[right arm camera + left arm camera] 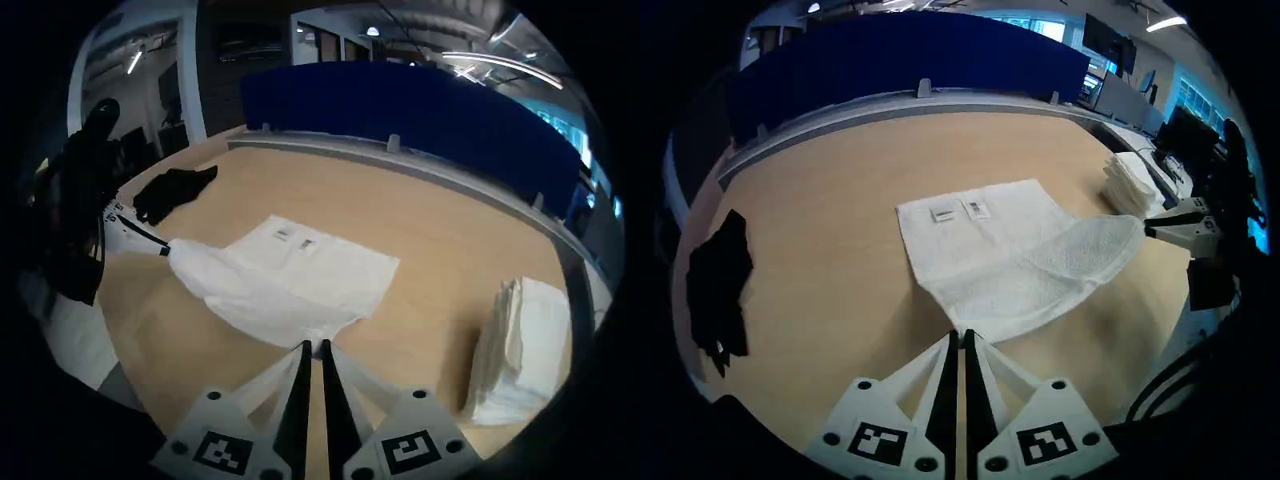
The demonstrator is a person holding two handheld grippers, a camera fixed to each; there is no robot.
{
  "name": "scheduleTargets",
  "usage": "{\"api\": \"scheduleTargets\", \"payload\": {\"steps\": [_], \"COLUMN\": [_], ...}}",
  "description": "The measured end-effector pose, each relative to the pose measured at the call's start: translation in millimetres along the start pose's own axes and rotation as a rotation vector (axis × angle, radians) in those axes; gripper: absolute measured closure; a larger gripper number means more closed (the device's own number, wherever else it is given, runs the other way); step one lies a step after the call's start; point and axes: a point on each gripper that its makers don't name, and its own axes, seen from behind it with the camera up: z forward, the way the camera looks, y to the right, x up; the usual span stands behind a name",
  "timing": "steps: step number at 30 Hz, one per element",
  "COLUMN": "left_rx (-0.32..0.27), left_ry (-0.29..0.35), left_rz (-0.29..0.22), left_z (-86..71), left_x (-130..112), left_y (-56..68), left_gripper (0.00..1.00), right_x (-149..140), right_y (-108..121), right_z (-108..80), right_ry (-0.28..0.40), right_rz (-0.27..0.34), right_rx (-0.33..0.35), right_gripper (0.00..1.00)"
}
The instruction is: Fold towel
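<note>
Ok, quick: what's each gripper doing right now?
Left gripper: closed, fingers pinching one corner of the white towel.
Right gripper: closed, fingers pinching another corner of the same towel.

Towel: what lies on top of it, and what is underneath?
Two small tags lie on the towel near its far edge. The wooden table shows around it; anything under the cloth is hidden.

The towel's (1000, 248) near corner is hidden between the closed tips of the left tongs (960, 336), and their base runs off the bottom edge. Two small tags (960, 210) sit on it, too tiny to read. In the right gripper view, the person (76, 200) is a dark blur, cut off at the rim.
</note>
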Motion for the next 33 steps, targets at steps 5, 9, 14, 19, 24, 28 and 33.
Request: {"api": "scheduleTargets", "payload": {"steps": [5,9,14,19,24,28,33], "left_rx": [-0.009,-0.009,-0.01,-0.015,-0.021,-0.02,-0.014], "left_ry": [0.001,-0.003,-0.009,-0.011,-0.004,0.014,0.027], "left_rz": [-0.014,-0.021,-0.031,-0.051,-0.08,-0.082,-0.062], "left_z": [-13.9,-16.5,-15.7,-11.9,0.8,12.4,28.1], "left_x": [0.6,-2.3,-4.4,2.8,18.8,38.5,58.8], "left_y": [4.9,7.3,8.5,6.6,-0.7,-9.1,-19.5], "left_gripper": [0.94,0.94,0.94,0.94,0.94,0.94,0.95], "right_x": [1.5,-2.3,-0.1,7.4,16.8,27.0,37.9], "right_y": [-4.8,-6.7,-5.3,1.1,10.4,18.6,31.6], "right_z": [-13.2,-15.4,-14.9,-12.4,-3.1,8.5,25.5], "right_ry": [-0.006,-0.018,-0.018,-0.014,-0.01,-0.002,-0.003], "right_rz": [0.008,0.012,0.021,0.019,0.023,0.022,0.013], "right_rx": [0.007,0.013,0.015,0.015,0.014,0.011,0.002], "right_gripper": [0.91,0.91,0.91,0.91,0.91,0.91,0.91]}}
